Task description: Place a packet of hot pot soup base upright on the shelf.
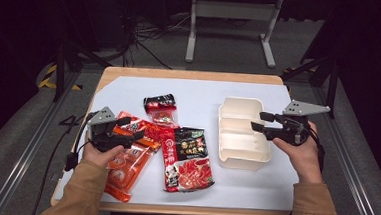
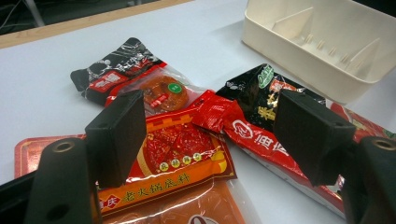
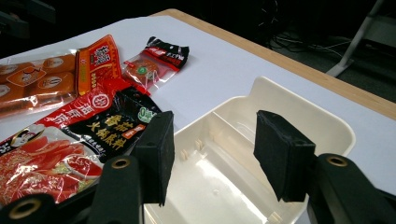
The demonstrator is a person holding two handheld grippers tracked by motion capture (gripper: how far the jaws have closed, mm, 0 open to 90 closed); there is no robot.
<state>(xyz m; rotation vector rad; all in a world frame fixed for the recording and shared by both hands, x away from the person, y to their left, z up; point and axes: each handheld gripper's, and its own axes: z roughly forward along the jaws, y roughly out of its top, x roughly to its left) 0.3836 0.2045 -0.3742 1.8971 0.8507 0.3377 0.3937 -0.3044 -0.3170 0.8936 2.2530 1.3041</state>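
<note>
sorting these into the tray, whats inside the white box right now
The white box holds no packets: its compartments show bare walls and dividers. The right gripper hovers open over it, hiding part of the floor.

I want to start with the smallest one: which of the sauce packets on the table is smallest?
The small black-topped clear packet with the round red-orange block inside. It lies alone, farthest from the person; the others are larger and overlap.

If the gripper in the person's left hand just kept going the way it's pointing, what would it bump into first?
Probably the red and orange sauce packet lying right ahead between the open jaws of the left gripper. The large red and black packet lies just beyond; depth is hard to judge.
</note>
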